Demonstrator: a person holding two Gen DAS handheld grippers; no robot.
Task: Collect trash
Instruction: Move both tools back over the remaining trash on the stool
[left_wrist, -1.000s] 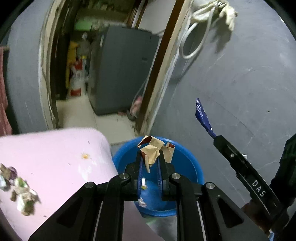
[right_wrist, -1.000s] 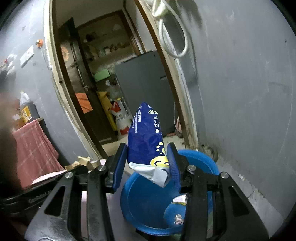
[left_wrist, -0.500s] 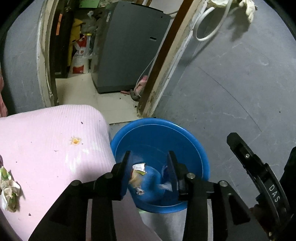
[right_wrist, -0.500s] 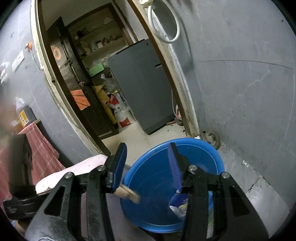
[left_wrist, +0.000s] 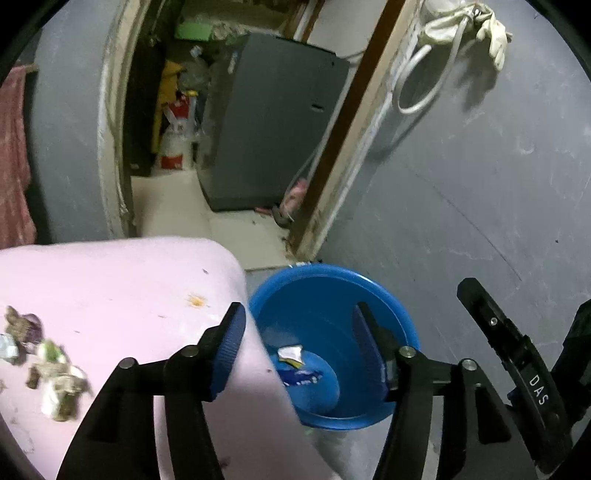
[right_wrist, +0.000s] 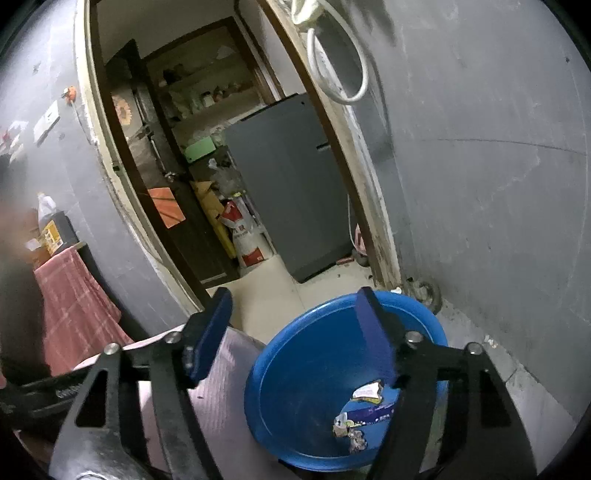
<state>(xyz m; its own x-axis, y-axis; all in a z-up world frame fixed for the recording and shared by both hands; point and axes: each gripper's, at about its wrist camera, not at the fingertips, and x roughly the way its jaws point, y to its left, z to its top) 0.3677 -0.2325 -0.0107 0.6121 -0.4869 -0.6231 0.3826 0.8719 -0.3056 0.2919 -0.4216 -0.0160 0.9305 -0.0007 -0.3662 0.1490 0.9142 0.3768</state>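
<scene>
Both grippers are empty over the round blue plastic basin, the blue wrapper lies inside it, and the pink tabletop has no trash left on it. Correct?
Not quite. The left wrist view shows crumpled scraps on the pink tabletop. The rest holds: the round blue plastic basin holds the blue wrapper, and both grippers' jaws are opening with nothing between them.

Both wrist cams tilt down, close over blue basin (left_wrist: 384, 295) (right_wrist: 291, 369); share it, pink tabletop (left_wrist: 110, 288) (right_wrist: 229, 365), doorway.
</scene>
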